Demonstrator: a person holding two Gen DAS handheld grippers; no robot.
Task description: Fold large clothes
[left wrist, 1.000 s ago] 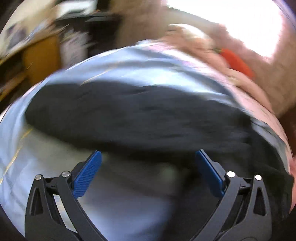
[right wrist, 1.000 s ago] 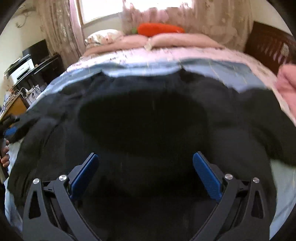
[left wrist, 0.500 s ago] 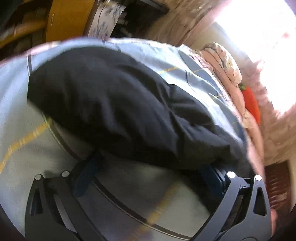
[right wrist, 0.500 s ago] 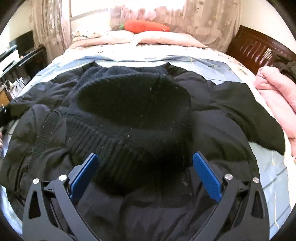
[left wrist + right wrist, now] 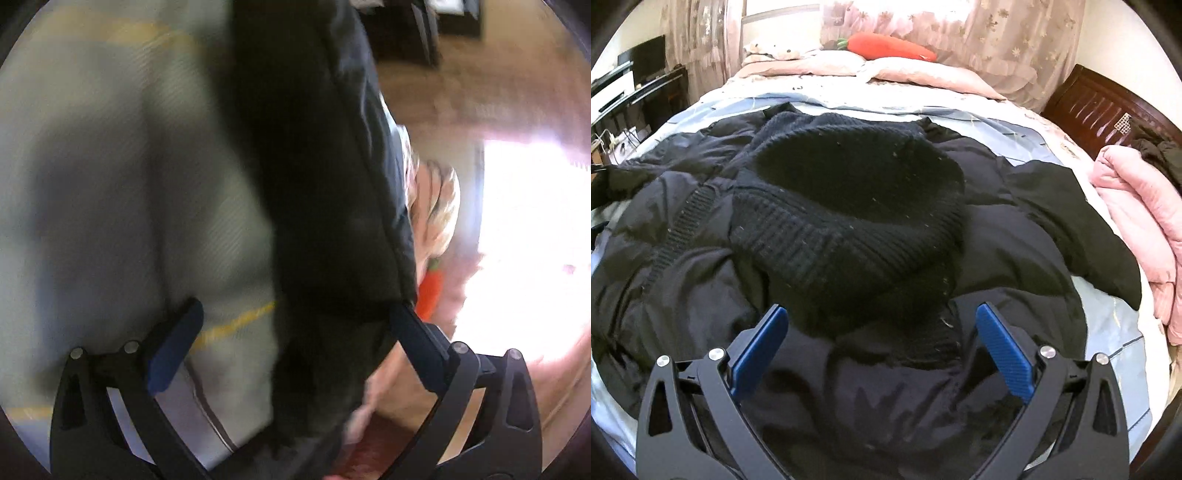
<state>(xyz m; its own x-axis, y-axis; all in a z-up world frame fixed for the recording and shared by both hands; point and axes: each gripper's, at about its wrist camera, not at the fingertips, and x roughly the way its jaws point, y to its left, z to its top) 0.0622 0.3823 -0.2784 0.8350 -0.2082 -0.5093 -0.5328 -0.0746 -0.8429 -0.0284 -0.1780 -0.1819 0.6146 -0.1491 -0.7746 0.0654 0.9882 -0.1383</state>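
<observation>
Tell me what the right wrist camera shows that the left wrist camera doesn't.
Only the right wrist view shows the knitted hood, the folded pink quilt and the dark headboard. Only the left wrist view, which is blurred, shows the wooden floor. Both show the black coat, the light blue sheet, the carrot plush and open jaws.

You have one black padded jacket (image 5: 1015,236) spread on one bed (image 5: 1115,325), with one black knitted sweater (image 5: 849,199) on it, one pink quilt (image 5: 1137,206) at the right, one carrot-shaped plush (image 5: 890,46) by the window, and two hand-held grippers: left hand-held gripper (image 5: 291,341), right hand-held gripper (image 5: 882,345).
</observation>
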